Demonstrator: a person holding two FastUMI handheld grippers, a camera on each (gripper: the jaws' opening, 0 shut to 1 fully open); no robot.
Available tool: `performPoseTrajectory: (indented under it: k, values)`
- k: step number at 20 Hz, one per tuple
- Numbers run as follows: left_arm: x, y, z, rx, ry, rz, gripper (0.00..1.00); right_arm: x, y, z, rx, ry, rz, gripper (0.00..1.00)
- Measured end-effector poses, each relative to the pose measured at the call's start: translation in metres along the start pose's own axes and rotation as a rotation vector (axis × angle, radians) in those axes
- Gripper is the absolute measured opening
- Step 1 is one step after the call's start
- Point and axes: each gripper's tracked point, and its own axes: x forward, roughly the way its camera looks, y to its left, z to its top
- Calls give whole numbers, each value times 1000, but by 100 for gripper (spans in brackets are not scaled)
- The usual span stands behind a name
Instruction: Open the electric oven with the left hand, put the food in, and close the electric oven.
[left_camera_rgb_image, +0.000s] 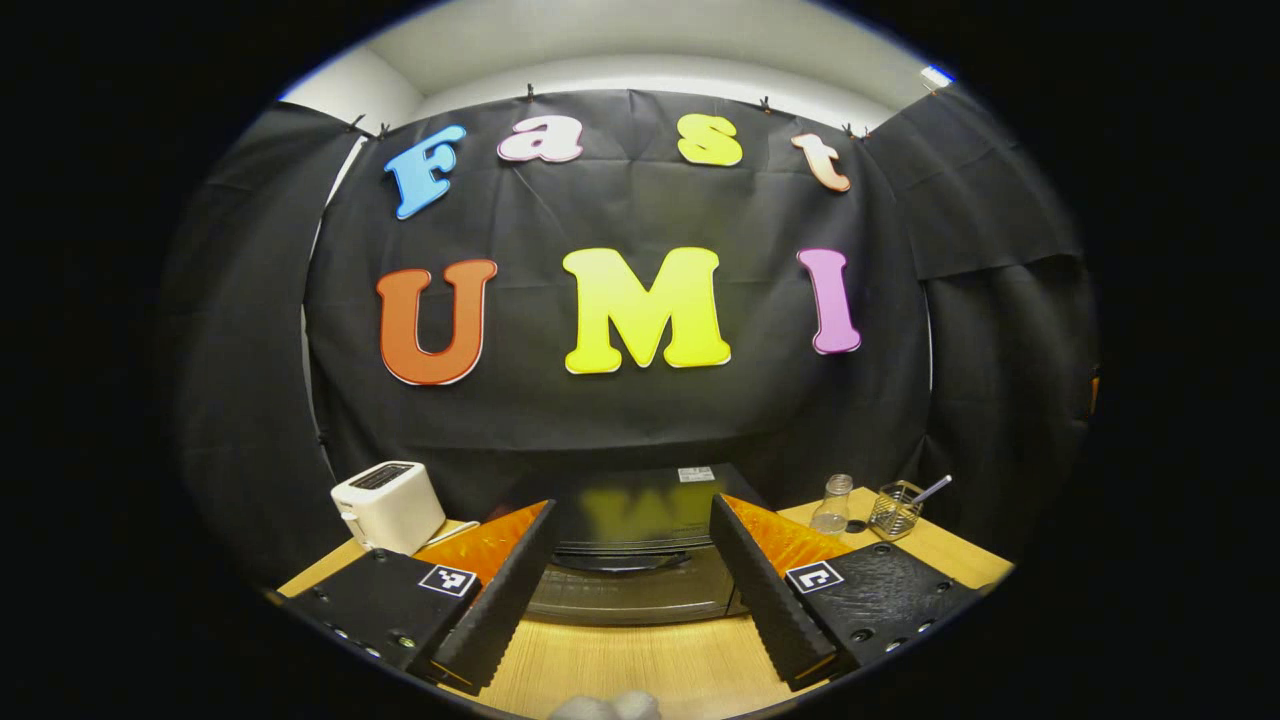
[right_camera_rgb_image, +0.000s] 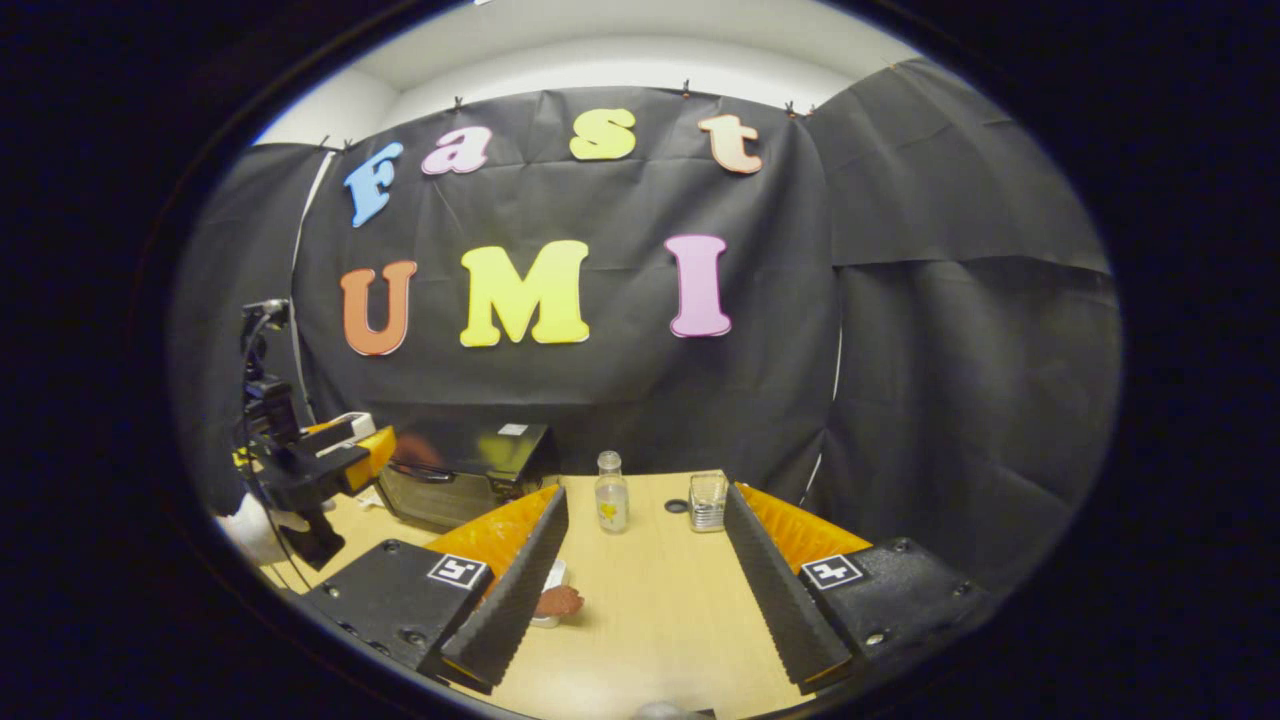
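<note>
— Oven placement, what did you note?
— It sat on the wooden table against the booth's back cloth, door closed, handle across the front. In the left gripper view it lay straight ahead between the fingers.
— And the left gripper?
— Spread wide, grasping nothing, short of the handle.
— The food?
— In the right gripper view a brownish piece of food lay on a small white dish, just beside that gripper's left finger.
— Right gripper state?
— Also released and empty, above the table.
— Anything else?
— A white toaster left of the oven; a clear bottle and a glass container to its right.
</note>
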Motion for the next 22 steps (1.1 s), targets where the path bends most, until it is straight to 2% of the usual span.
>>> performPoseTrajectory:
  k: [4, 9, 10, 16, 22]
  values:
    - [48, 0, -41, -6, 75, -8, 97, -2, -14, -8, -1, 33, -48, 99]
    - [79, 14, -73, 14, 132, 9, 96, -8, -23, -16, -6, 61, -88, 99]
    - [81, 17, -80, 17, 152, 17, 97, -9, -24, -17, -6, 64, -93, 96]
    - [80, 14, -90, 1, 185, 21, 95, -17, -19, -24, 2, 72, -84, 99]
    - [51, 11, -96, -1, 182, 7, 95, -23, -4, -23, 13, 72, -37, 99]
